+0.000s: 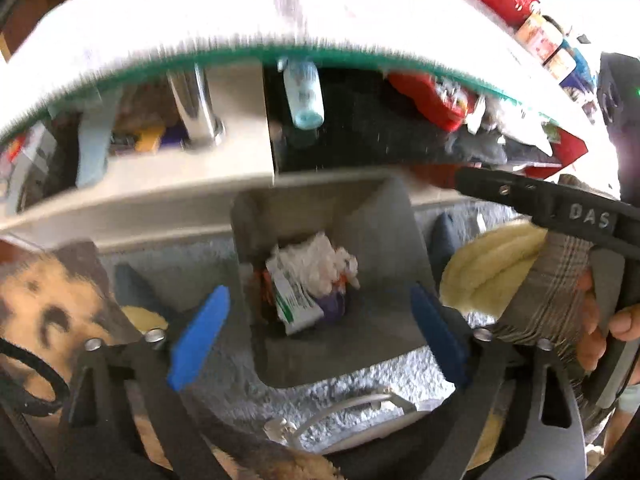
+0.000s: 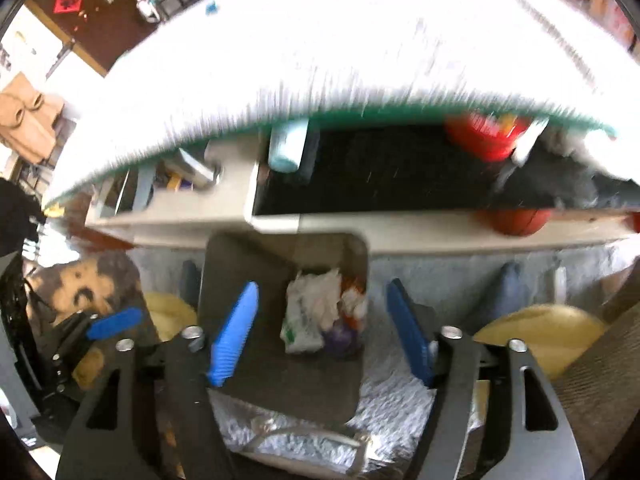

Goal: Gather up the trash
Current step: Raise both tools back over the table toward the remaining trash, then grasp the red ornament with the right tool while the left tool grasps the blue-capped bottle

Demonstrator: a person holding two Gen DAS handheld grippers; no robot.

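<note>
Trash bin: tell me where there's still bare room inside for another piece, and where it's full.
Inside the grey trash bin, the near floor toward the fingers is bare, and in the right wrist view so is the left side. The far right corner is crowded: crumpled white tissues, a green-and-white wrapper and a purple scrap piled together. Both grippers hover open above.
</note>
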